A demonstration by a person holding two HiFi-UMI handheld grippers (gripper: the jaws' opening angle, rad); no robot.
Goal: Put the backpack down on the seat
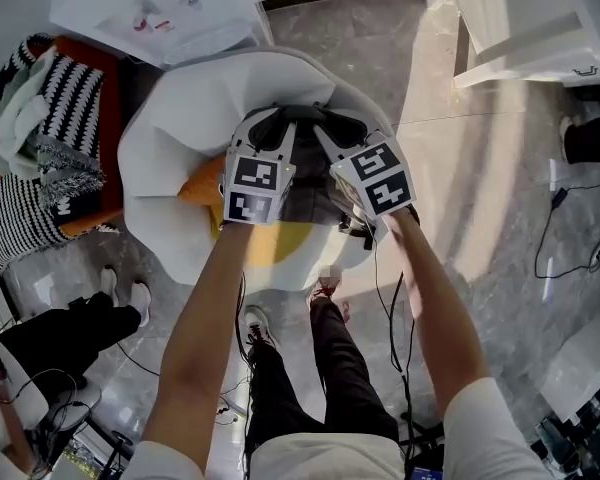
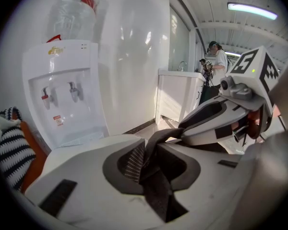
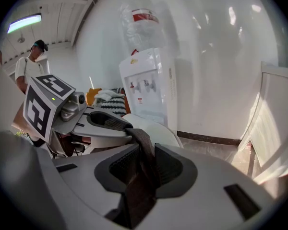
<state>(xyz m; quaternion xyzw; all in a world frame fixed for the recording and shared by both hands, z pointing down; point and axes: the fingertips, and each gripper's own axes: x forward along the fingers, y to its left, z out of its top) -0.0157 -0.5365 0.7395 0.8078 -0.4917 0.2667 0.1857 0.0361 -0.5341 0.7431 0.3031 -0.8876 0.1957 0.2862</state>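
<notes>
Two grippers sit side by side over a white seat (image 1: 170, 138) in head view. Far left: striped cloth (image 1: 50, 138) on an orange sofa (image 1: 85, 225), w/ a dispenser (image 1: 160, 8) at top. Seat has a yellow cushion (image 1: 275, 243) on it. L gripper (image 2: 151, 148): jaws nearly together, only a narrow slot btwn the pads, and a dark strap (image 2: 156, 190) fills that slot, so it's pinched. Strap runs up out of the L jaws and across to the R gripper (image 3: 145, 150), whose jaws are likewise close-set and nipped on the same strap. Backpack (image 1: 310, 190): dark grey, seen just under and btwn both grippers, above the cushion. It's mostly hidden by the marker cubes, so can't tell if it's resting on the seat or hanging clear. Both forearms reach in from the bottom edge. Right of the seat: grey floor (image 1: 480, 168) w/ a sunlit band, and a white cabinet (image 1: 520, 28) at top right.
</notes>
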